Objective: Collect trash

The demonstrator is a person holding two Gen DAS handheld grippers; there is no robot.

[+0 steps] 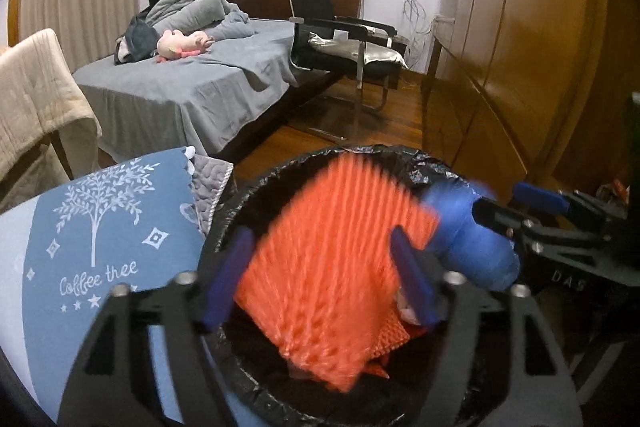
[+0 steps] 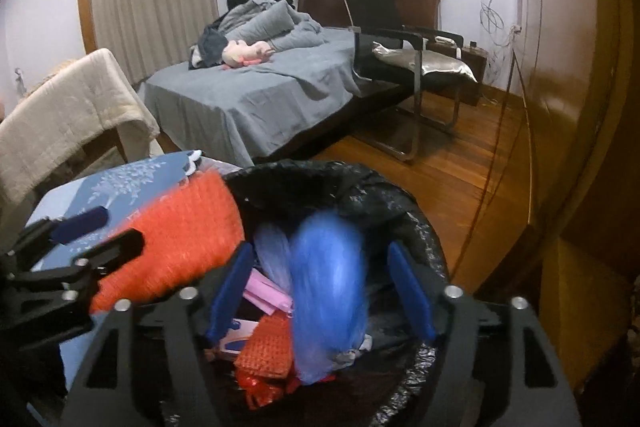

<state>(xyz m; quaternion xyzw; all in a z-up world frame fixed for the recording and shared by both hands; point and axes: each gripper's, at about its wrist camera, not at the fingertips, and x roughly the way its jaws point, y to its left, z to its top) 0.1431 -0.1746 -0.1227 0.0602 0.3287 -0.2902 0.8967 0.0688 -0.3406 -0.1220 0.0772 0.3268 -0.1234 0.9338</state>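
Trash run looks nearly wrapped up from what I can see. Left wrist view: the left hand-held gripper (image 1: 320,275) has its blue pads spread wide, and the orange foam net (image 1: 332,267) sits between them, blurred, over the mouth of the bin (image 1: 248,187), apparently dropping in rather than gripped. It's a ribbed, squishy mesh sleeve; the bin is round with a crinkly black liner. Beside it lies a blue printed mat (image 1: 104,227) with a tree design on the bench. Right wrist view: the right hand-held gripper (image 2: 320,291) is also wide open, with a blue plastic bag (image 2: 328,287), thin and glossy, smeared by motion and falling between the pads into the bin. Inside there's already pink paper (image 2: 268,293), more orange netting and red scraps. My guess is little remains, though I can't see beyond the bin.
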